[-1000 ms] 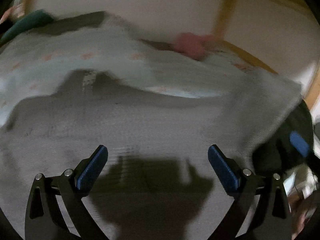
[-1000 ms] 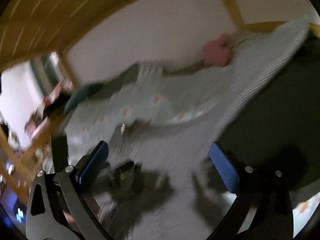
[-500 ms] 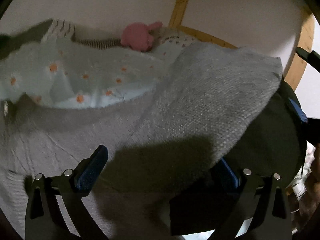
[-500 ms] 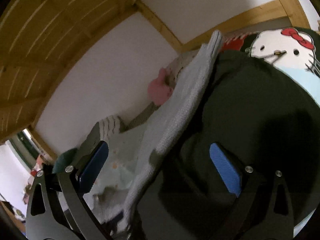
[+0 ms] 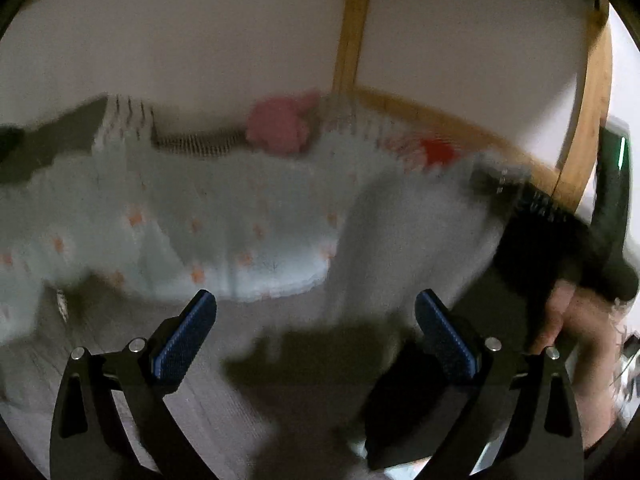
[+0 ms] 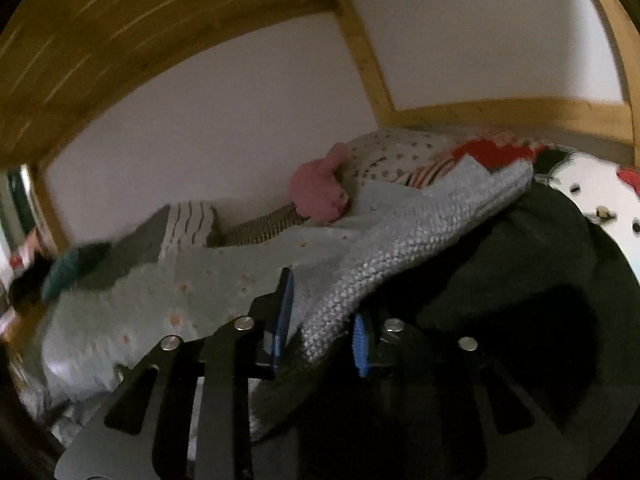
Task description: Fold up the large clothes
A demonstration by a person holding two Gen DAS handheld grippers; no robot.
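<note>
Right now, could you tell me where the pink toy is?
The pink toy lies by the wall at the bed's far edge, between the striped cloth and the dotted pillow.

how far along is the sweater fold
Early. No finished fold shows: the grey knit sweater still lies spread across the bed over a dark garment. In hand: the right claw is closed on the sweater's edge. The left claw is open above the fabric, holding nothing. Left: carrying that edge over and squaring the folds.

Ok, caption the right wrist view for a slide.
Right claw shut on a grey knit sweater edge, dark garment alongside, on a bed.
</note>
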